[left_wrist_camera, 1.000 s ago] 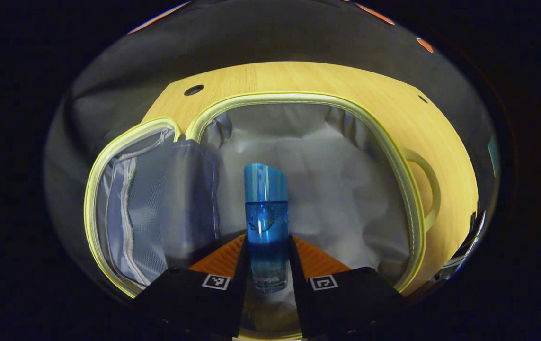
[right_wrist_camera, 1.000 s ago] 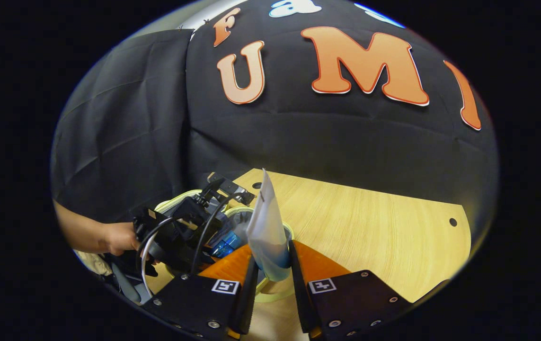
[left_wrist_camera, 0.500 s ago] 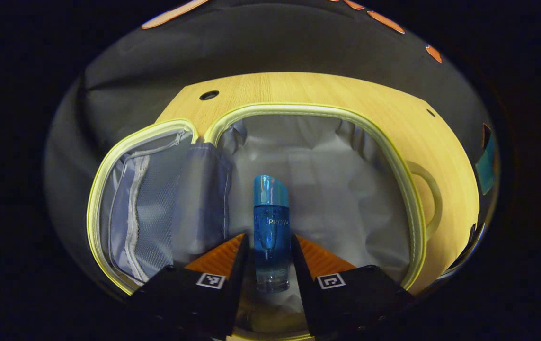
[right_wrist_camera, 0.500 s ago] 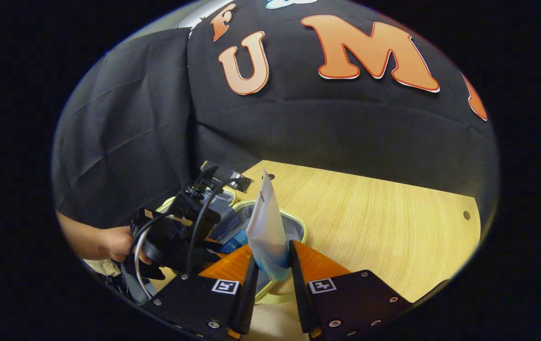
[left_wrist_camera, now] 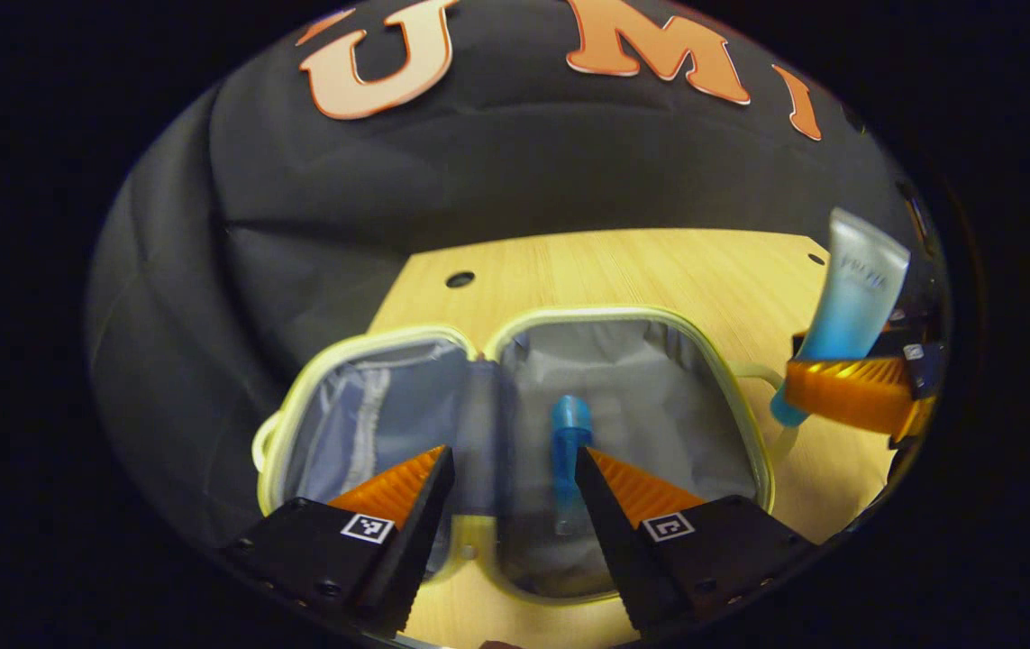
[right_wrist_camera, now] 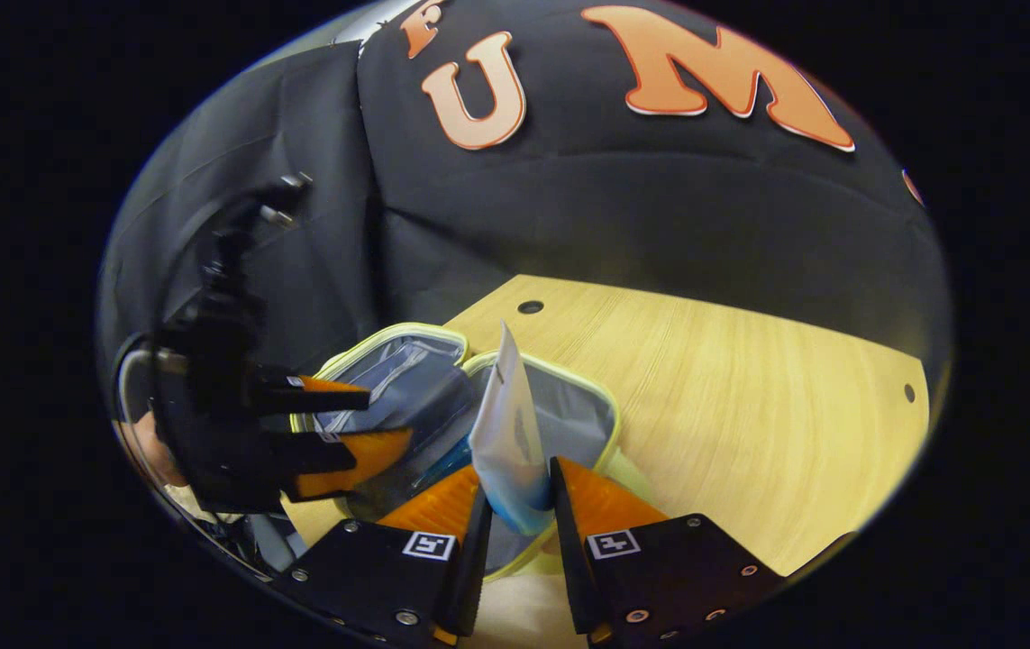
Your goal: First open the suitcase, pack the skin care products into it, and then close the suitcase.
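Suitcase now holds the blue bottle, which my left claw, spread, just released; my right claw pinches the tube next.

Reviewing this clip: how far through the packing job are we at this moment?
Done: the suitcase lies open on the table, and the blue bottle lies inside its right half, with the left gripper open above it. In hand: the right gripper is shut on the tube, held above the case's near edge. Left: put the tube in, then close the suitcase.
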The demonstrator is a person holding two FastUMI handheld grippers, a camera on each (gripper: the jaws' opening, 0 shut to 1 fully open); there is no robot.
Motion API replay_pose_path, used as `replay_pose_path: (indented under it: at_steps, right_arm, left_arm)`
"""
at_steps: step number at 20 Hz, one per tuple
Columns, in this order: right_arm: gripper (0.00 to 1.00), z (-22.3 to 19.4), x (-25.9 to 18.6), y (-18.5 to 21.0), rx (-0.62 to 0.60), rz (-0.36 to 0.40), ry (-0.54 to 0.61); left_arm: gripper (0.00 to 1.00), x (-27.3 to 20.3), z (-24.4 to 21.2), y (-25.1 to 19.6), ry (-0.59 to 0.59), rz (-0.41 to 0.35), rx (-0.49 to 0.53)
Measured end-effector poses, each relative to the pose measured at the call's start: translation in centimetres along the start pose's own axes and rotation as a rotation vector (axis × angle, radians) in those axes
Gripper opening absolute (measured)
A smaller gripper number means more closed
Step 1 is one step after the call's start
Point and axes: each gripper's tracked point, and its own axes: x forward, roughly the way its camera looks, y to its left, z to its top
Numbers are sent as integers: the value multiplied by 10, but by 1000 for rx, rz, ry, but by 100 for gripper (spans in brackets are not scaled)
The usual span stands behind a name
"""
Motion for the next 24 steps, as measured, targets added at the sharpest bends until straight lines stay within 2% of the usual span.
replay_pose_path:
  at_steps: [4, 8, 12, 17, 18, 21, 24]
  right_arm:
    - [39, -24, 27, 11, 72, 20, 100]
    - [39, -44, 48, 19, 137, 15, 189]
    - [40, -58, 59, 12, 197, -28, 269]
    - [39, -72, 78, 8, 244, -105, 353]
    - [34, -73, 82, 7, 266, -126, 365]
    - [41, -76, 92, 6, 336, -177, 392]
    - [43, -74, 95, 4, 374, -208, 392]
  left_arm:
    - [84, -34, 7, 66, -93, 159, -67]
    - [86, -43, -23, 129, -70, 251, -193]
    - [86, -46, -45, 180, -60, 313, -247]
    - [86, -20, -78, 241, -18, 320, -353]
    - [86, -13, -88, 250, -1, 313, -373]
    - [86, 15, -112, 279, 35, 284, -459]
    - [86, 36, -133, 293, 79, 209, -604]
